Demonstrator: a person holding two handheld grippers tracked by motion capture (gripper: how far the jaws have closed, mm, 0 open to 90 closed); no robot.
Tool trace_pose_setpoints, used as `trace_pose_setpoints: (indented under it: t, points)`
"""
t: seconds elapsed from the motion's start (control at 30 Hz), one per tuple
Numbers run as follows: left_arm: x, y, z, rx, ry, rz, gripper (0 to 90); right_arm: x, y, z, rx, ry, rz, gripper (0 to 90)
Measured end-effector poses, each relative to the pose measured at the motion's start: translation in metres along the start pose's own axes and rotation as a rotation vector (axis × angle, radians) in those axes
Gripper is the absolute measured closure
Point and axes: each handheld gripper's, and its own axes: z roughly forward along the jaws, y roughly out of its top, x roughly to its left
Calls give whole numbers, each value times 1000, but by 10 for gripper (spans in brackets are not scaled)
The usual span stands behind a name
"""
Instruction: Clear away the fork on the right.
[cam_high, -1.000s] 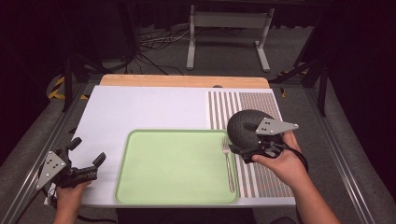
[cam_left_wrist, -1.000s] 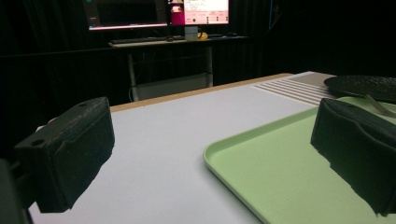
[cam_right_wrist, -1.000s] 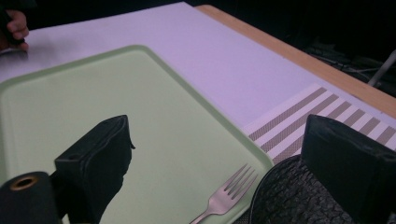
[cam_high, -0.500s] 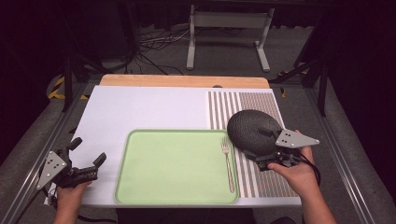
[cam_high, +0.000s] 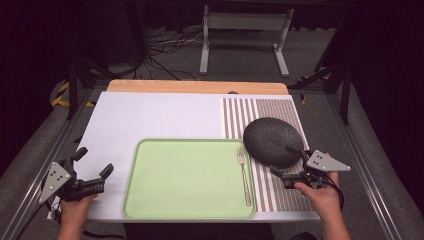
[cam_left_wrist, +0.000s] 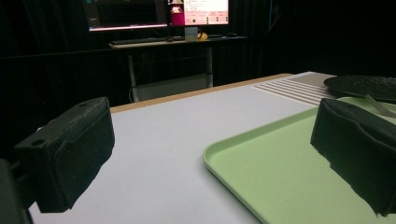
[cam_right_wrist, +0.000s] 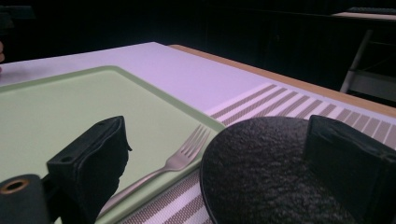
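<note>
Since a second ago the right gripper has drawn back off the dark plate toward the table's near right edge; the left gripper has barely shifted. At the near left corner, the left gripper sits with jaws spread wide and empty, just beside the green tray rim. Bare white table lies open beyond the tray. A fork lies along the tray's right side. The plate rests on the striped mat, overlapping the tray's far right corner. The right gripper's jaws stand wide, empty, straddling the plate's near rim; whether they touch it is unclear.
</note>
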Motion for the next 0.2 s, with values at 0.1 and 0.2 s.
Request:
trace_pose_setpoints:
  t: [0.1, 0.2]
  points:
    - [1, 0, 0, -2, -2, 0, 3, 2, -13, 1, 30, 9, -2, 82]
    - [0, 1, 0, -4, -3, 1, 3, 1, -20, 1, 29, 13, 3, 80]
